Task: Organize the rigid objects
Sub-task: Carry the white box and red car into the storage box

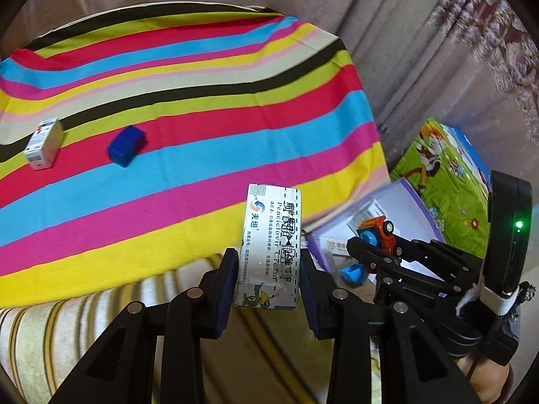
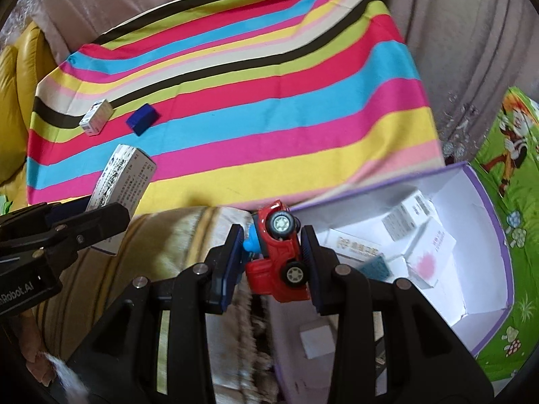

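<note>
My left gripper [image 1: 267,269] is shut on a white medicine carton [image 1: 271,245] with Chinese print and holds it upright above the near edge of the striped cloth [image 1: 202,134]. The carton also shows in the right wrist view [image 2: 121,175]. My right gripper [image 2: 273,245] is shut on a red toy car [image 2: 279,252] with a blue part, held on its side beside the purple-rimmed white box [image 2: 471,235]. The car shows in the left wrist view [image 1: 377,232] too. A small white carton [image 1: 43,144] and a blue block [image 1: 126,144] lie on the cloth at far left.
The white box holds several small cartons [image 2: 431,249]. It rests on a green cartoon-print mat [image 2: 512,155]. A beige striped sofa cushion [image 1: 84,320] lies under both grippers. A yellow cushion [image 2: 20,101] is at far left. Curtains [image 1: 438,33] hang behind.
</note>
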### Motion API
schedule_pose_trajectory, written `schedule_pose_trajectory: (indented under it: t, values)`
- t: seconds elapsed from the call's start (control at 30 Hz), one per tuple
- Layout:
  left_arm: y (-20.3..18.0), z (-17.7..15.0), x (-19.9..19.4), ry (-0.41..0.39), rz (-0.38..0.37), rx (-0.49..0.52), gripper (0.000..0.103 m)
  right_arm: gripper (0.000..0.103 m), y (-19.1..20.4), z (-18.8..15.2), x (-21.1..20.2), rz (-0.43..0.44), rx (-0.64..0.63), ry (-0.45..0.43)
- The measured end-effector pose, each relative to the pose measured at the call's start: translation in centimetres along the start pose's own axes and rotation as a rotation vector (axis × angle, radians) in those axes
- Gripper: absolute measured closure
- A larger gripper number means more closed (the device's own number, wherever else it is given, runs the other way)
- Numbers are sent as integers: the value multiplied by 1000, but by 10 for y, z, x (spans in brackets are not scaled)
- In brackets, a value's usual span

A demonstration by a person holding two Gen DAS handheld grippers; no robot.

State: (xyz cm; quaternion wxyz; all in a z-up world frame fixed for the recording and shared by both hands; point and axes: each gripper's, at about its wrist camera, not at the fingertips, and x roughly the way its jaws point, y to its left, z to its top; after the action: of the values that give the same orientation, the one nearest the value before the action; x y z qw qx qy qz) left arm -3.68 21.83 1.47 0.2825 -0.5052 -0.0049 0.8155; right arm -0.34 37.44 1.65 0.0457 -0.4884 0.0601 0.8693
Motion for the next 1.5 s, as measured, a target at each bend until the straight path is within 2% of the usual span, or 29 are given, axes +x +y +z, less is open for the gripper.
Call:
schedule_pose_trajectory:
  t: [0.43, 0.8, 1.0, 1.5]
  values:
    - [-67, -1, 36, 111, -57, 132, 66, 64, -61, -21, -7, -66, 105, 9]
    - [-107, -1, 69, 186, -85, 202, 66, 64, -115, -43, -11, -125, 214, 21]
    - [-125, 0, 81, 202, -109, 227, 66, 64, -139, -50, -15, -168, 257, 11]
    - [-167, 1, 96, 204, -226, 275, 65, 64, -176, -58, -21, -287, 338, -8]
